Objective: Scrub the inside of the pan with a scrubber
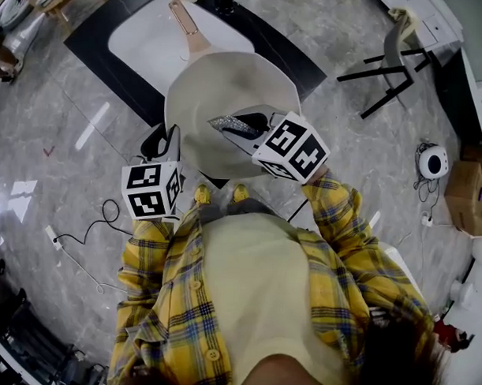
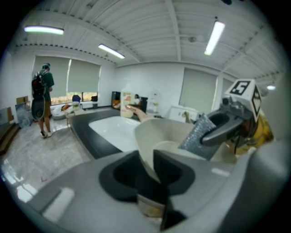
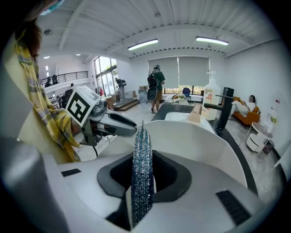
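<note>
Nearest, the person's yellow plaid shirt (image 1: 156, 264) fills the lower head view. The left gripper (image 1: 164, 138) is clamped on the near-left rim of the cream pan (image 1: 229, 85). The right gripper (image 3: 142, 175) pinches a silvery, glittering scrubber (image 1: 230, 125), which sits inside the pan near its right side. Each gripper's cube carries black-and-white square markers. The pan's tan handle (image 1: 188, 24) points away over a white sink (image 1: 152, 39) set in a black countertop (image 1: 92, 36). Beyond stand a black faucet (image 3: 225, 109) and a pump bottle (image 3: 208, 98), its label too small to read.
</note>
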The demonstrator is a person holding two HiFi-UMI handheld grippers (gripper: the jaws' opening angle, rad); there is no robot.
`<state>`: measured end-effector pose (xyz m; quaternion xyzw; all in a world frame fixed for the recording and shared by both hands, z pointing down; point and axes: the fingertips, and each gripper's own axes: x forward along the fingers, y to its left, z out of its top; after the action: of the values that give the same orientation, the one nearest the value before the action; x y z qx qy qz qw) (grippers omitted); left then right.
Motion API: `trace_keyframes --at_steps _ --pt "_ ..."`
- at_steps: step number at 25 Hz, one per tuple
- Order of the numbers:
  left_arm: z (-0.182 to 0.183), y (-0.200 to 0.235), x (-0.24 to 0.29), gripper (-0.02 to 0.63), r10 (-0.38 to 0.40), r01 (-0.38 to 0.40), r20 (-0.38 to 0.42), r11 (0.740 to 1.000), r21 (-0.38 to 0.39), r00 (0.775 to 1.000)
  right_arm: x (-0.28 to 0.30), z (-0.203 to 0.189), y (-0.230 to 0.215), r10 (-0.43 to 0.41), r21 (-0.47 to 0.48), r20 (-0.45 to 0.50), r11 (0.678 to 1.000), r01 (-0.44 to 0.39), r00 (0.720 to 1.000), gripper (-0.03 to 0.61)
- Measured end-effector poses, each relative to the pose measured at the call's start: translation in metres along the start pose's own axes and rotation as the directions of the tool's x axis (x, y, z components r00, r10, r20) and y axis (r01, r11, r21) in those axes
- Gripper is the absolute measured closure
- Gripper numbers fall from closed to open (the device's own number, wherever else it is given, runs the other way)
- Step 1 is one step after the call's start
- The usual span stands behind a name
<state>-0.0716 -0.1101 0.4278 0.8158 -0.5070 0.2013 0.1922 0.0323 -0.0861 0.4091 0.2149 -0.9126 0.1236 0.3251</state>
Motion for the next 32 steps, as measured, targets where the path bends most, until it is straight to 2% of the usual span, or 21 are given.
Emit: trace_keyframes --at_steps 8,13,21,26,32 --pt "0.001 0.0 -0.001 0.523 0.01 -0.01 -0.004 0.998 0.06 1.0 -0.021 0.004 -0.012 -0.085 0.089 0.104 0.993 0.076 0.991 0.492" --pt "0.009 0.0 -0.007 0.523 0.015 -0.018 0.034 0.996 0.083 0.999 -0.034 0.006 -0.017 -0.137 0.158 0.166 0.981 0.11 0.977 0.492" --pt "0.034 0.0 -0.029 0.525 0.028 -0.037 0.117 0.996 0.077 0.993 -0.045 0.007 -0.023 -0.203 0.251 0.228 0.957 0.144 0.952 0.492" --pt "0.046 -0.011 -0.038 0.529 -0.009 0.0 0.157 0.998 0.06 0.988 -0.051 0.009 -0.027 -0.233 0.317 0.281 0.938 0.139 0.931 0.492" --pt "0.05 -0.021 -0.042 0.535 -0.045 0.037 0.173 0.998 0.049 0.984 -0.057 0.01 -0.03 -0.265 0.355 0.303 0.923 0.149 0.916 0.494"
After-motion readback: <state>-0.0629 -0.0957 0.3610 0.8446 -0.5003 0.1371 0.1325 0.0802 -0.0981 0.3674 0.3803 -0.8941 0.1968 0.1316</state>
